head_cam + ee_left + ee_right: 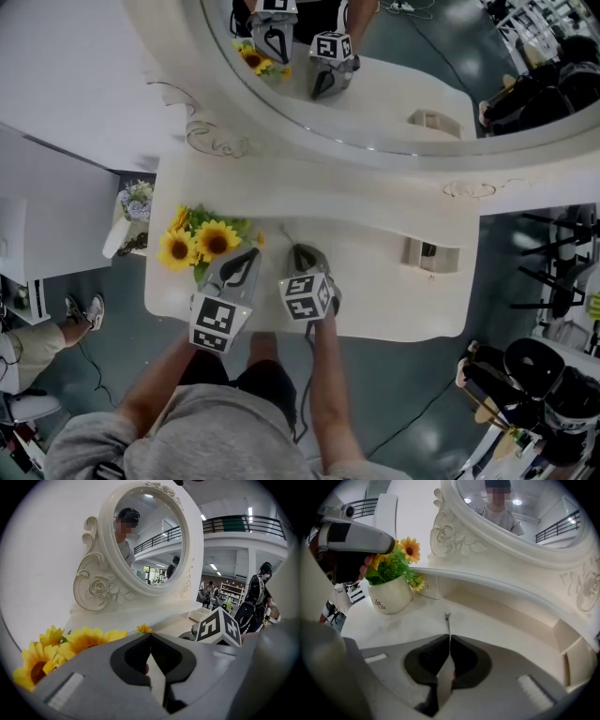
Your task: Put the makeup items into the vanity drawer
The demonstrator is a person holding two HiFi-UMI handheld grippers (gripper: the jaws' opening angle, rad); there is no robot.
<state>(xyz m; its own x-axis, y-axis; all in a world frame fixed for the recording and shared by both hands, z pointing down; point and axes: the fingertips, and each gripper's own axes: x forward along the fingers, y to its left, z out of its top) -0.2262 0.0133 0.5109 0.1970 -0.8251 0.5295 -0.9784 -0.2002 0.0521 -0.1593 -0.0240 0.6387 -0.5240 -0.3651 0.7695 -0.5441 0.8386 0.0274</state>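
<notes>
Hovering beside sunflowers (pixel 200 240), the left gripper (pixel 150 635) sits closed and empty while the right gripper (pixel 449 637) pinches a thin stick (pixel 447 622) on the vanity top (pixel 501 623).

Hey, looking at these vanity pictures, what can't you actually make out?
- Thin stick pinched in the right gripper: too small, in head and right gripper views, to identify.
- Vanity drawer: in no view; the tabletop overhangs the front in the head view.
- Small open box: contents too small, head view.
</notes>
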